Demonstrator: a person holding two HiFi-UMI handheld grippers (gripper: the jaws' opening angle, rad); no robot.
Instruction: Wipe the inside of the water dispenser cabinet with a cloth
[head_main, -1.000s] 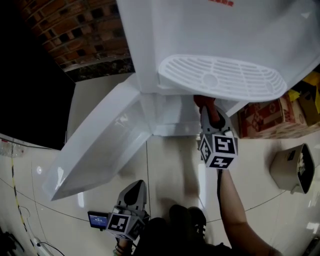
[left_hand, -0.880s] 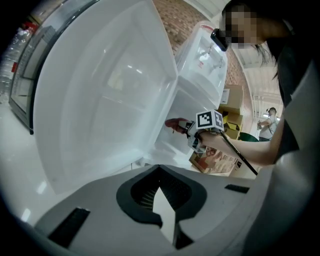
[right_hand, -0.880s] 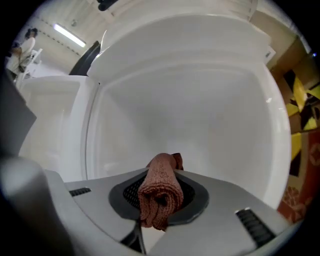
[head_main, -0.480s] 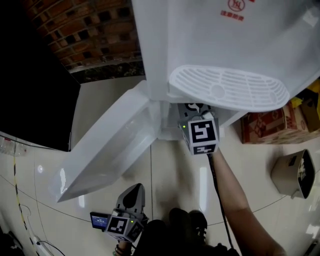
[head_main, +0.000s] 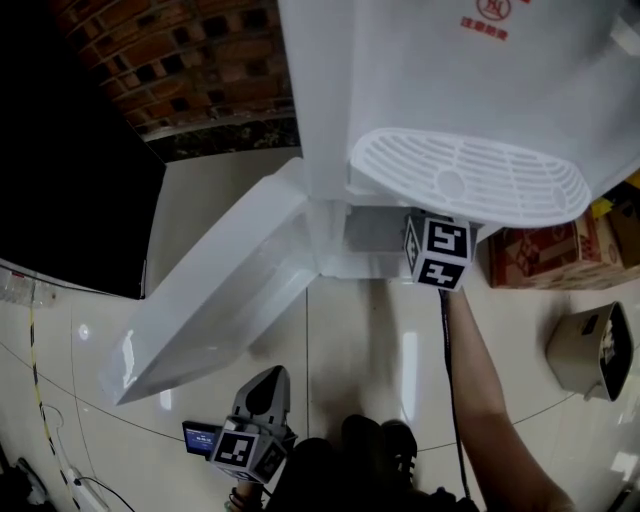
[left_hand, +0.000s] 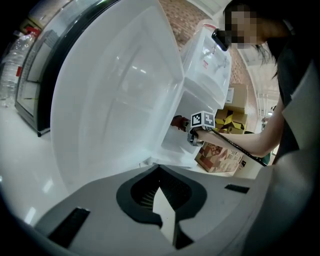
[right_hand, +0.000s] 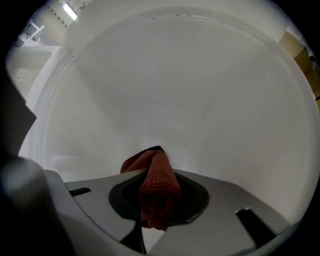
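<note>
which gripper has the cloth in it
The right gripper, inside the cabinet, shut on the red cloth; the left gripper holds nothing.

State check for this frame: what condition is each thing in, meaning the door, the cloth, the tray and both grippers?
cabinet door: open wide.
cloth: bunched, clamped, inside the cabinet.
right gripper: shut on the cloth.
left gripper: shut, empty, held low away from the cabinet.
drip tray: seated on the dispenser front.
</note>
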